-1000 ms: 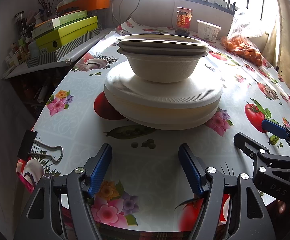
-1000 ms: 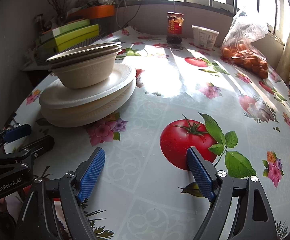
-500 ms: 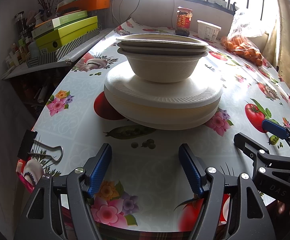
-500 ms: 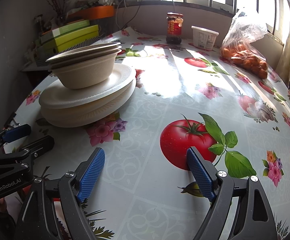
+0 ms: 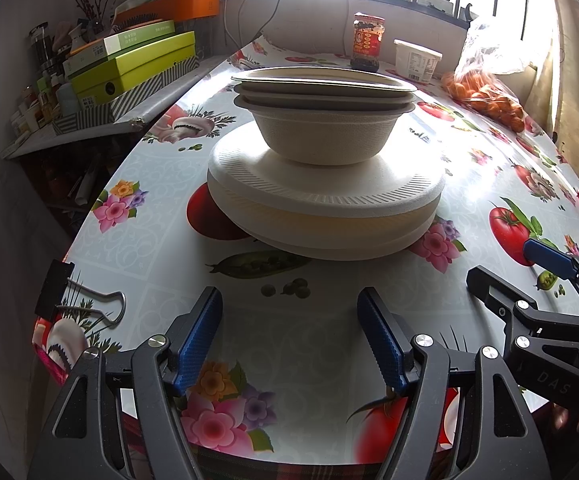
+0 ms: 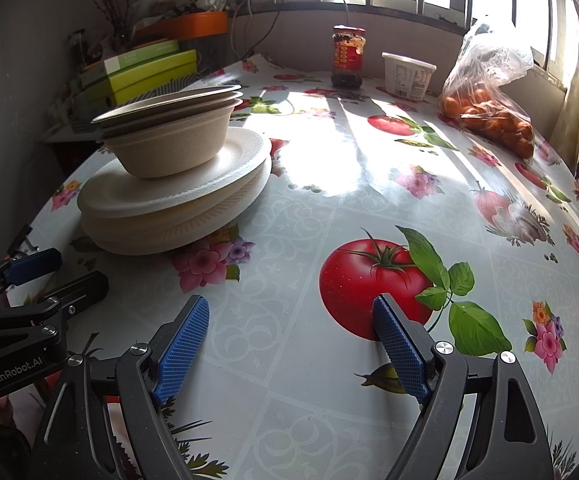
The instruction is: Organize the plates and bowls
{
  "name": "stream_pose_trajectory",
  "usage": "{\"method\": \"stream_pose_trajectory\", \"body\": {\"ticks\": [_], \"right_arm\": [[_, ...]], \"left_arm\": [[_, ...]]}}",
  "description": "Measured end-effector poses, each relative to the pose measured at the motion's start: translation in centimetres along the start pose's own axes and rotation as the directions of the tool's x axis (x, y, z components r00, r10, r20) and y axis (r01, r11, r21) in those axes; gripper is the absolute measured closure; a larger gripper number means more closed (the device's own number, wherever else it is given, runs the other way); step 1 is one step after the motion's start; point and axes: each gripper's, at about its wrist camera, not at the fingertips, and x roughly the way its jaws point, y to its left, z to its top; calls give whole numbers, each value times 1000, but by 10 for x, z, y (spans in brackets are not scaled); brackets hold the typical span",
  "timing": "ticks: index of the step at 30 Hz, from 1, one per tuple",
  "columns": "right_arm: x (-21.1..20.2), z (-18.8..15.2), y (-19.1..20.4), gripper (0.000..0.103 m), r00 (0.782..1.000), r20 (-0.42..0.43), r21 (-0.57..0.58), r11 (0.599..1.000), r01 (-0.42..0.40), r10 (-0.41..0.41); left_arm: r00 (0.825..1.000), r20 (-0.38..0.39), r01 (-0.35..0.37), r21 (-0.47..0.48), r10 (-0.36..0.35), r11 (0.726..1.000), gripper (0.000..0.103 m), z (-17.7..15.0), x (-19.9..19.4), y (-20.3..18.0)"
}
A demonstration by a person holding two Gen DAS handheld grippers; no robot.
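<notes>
A stack of white foam plates (image 5: 325,204) lies on the tablecloth, and it also shows in the right wrist view (image 6: 177,204). On it stand nested beige bowls (image 5: 323,132), also seen from the right (image 6: 173,140), with a shallow dish on top. My left gripper (image 5: 289,336) is open and empty, low over the table just in front of the stack. My right gripper (image 6: 289,340) is open and empty, to the right of the stack over a printed tomato. Each gripper shows in the other's view: the right one (image 5: 529,280) and the left one (image 6: 53,276).
A black binder clip (image 5: 69,296) lies at the table's near left edge. At the back stand a sauce jar (image 6: 347,58), a white tub (image 6: 407,74) and a bag of oranges (image 6: 489,112). Green boxes (image 5: 129,68) sit on a shelf at left.
</notes>
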Motion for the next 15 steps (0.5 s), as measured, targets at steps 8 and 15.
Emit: {"method": "stream_pose_trajectory", "body": {"ticks": [8, 15], "right_arm": [[0, 0, 0, 18, 1000, 0, 0, 1000, 0, 0], [0, 0, 0, 18, 1000, 1, 0, 1000, 0, 0]], "left_arm": [[1000, 0, 0, 0, 0, 1000, 32, 0, 0, 0], [1000, 0, 0, 0, 0, 1000, 31, 0, 0, 0]]}}
